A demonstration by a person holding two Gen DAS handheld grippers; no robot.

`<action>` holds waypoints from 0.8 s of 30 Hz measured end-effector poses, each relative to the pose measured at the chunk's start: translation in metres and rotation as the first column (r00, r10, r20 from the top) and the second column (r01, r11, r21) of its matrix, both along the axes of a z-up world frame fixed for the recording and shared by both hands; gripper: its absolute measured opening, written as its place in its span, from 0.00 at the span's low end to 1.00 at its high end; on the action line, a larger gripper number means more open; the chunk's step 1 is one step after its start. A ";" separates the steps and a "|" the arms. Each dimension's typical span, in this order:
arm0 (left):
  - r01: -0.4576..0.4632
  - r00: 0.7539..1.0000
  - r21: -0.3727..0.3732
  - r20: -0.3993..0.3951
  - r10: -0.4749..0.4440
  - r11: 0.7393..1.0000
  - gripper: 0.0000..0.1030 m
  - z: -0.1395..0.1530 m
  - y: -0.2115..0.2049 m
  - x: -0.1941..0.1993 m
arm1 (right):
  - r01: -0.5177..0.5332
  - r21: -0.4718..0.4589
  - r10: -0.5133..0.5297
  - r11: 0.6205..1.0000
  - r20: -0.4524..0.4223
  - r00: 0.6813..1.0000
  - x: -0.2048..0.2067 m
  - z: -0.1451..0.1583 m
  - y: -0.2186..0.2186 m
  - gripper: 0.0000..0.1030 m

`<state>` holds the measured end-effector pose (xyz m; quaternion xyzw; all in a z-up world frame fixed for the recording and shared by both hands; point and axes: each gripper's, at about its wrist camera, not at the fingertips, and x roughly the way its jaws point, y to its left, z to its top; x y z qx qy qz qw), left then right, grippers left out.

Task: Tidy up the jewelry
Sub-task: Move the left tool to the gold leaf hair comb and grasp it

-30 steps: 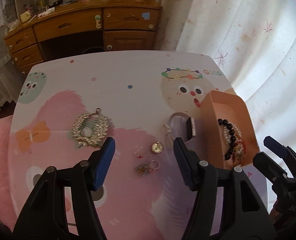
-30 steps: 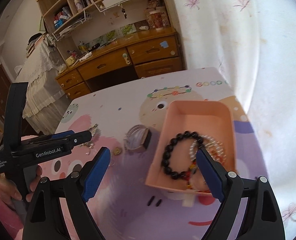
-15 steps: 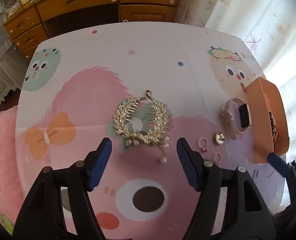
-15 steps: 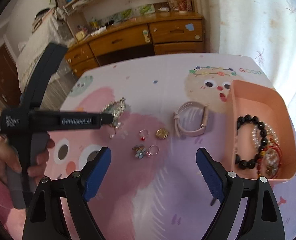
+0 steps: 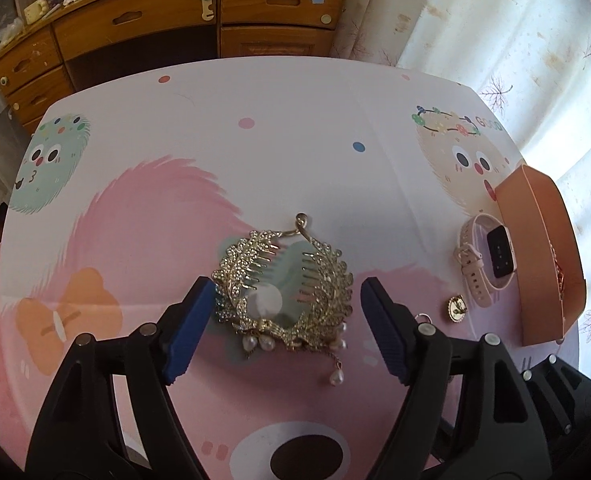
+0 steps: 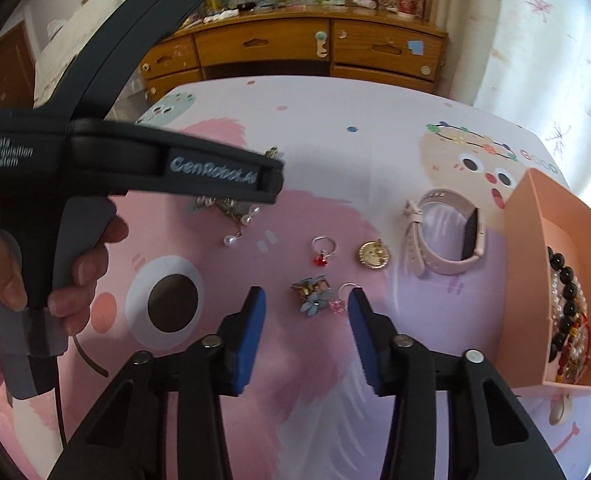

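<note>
We see the left gripper (image 5: pixel 283 320) poised over the gold hair comb (image 5: pixel 283 284) on the cartoon-print table (image 5: pixel 295 140), its jaws just widened, spread to either side of the comb and gripping nothing. Taking the orange tray (image 6: pixel 535 248) as landmark, the pink watch (image 6: pixel 443 236) lies just beside its near wall, the gold coin charm (image 6: pixel 373 255) beyond the watch, and the comb well apart from it. The right gripper (image 6: pixel 305 308) has just narrowed its jaws, which flank the blue flower piece (image 6: pixel 311 300) and the pink-stone ring (image 6: pixel 341 300) without pressing either.
</note>
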<state>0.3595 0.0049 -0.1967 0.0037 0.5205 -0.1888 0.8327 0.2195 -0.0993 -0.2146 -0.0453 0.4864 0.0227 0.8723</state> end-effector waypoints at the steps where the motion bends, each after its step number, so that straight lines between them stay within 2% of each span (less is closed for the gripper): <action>1: -0.002 1.000 0.002 0.010 0.002 1.000 0.71 -0.001 0.000 0.000 | -0.003 -0.005 0.003 1.000 0.001 1.000 0.000 -0.001 0.001 0.36; 10: 0.010 0.995 0.034 0.100 -0.014 0.999 0.71 -0.005 -0.006 -0.004 | -0.048 -0.066 0.050 0.997 0.022 0.999 0.003 -0.003 0.006 0.23; 14: 0.009 0.993 0.029 0.116 -0.012 1.000 0.70 -0.006 -0.005 -0.007 | -0.052 -0.071 0.053 0.996 0.020 0.998 0.004 -0.003 0.006 0.19; 17: 0.007 0.993 0.024 0.120 -0.010 1.000 0.70 -0.006 -0.004 -0.008 | -0.058 -0.070 0.060 0.996 0.019 0.998 0.002 -0.001 0.007 0.10; 24: -0.018 0.990 -0.001 0.142 0.018 1.000 0.70 0.002 0.006 -0.011 | -0.058 -0.061 0.060 0.996 0.016 0.998 0.002 0.002 0.008 0.04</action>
